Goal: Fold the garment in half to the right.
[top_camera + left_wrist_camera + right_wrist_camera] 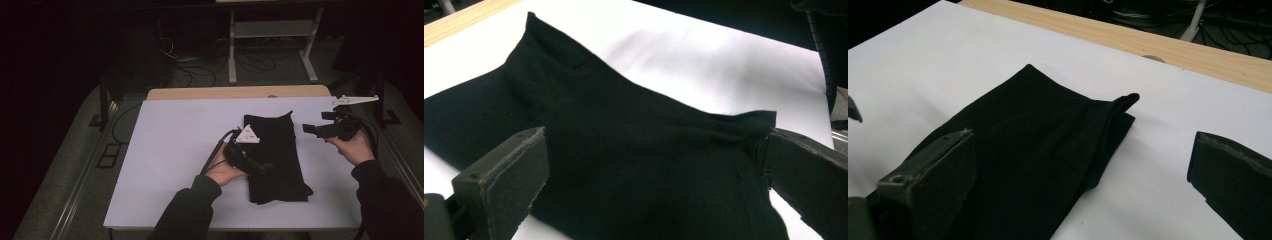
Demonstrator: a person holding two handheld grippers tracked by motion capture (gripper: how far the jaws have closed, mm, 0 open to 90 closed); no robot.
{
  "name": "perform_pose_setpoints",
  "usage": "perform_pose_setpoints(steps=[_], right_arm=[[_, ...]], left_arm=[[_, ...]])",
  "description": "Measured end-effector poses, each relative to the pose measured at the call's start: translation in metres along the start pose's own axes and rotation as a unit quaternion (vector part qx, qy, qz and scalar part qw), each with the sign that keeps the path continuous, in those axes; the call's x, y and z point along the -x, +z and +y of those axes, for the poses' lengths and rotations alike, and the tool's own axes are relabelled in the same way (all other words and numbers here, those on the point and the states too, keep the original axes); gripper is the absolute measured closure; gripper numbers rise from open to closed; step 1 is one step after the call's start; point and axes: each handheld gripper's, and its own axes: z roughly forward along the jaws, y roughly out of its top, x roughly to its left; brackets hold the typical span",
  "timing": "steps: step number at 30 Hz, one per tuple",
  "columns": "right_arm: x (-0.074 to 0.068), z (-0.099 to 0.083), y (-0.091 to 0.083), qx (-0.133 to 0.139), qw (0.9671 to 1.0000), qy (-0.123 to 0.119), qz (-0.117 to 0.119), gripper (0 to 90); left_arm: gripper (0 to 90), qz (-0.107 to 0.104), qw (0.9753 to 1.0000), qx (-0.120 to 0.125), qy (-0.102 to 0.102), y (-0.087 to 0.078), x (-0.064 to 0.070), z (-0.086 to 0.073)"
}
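A black cloth (pixel 274 157), folded into a long strip, lies flat on the white table (pixel 170 150), right of centre. My left gripper (pixel 264 167) hovers low over the cloth's left side; in the left gripper view it (pixel 654 185) is open wide, with the cloth (pixel 624 140) spread between the jaws and a raised corner by the right jaw. My right gripper (pixel 307 128) is held just right of the cloth's far end, above the table. It (pixel 1083 185) is open, with nothing in it, and faces the folded cloth (pixel 1038 145).
A wooden strip (pixel 235 92) runs along the table's far edge. Behind it stand a white metal frame (pixel 270 30) and loose cables (pixel 200 70) on the floor. A dark post (pixel 103 100) stands at the far left. Bare white surface lies left of the cloth.
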Motion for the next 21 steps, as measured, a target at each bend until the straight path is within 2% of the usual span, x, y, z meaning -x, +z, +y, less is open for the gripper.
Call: perform_pose_setpoints(steps=[12,21], right_arm=[[-0.008,-0.005,-0.010,0.013,0.9999,-0.009,0.003,0.0],[-0.016,-0.010,-0.016,0.015,0.9997,-0.017,0.003,0.0]], left_arm=[[0.0,0.019,0.9998,0.009,-0.002,-0.027,-0.009,-0.010],[0.0,0.039,0.9991,0.010,-0.012,-0.048,-0.018,-0.022]])
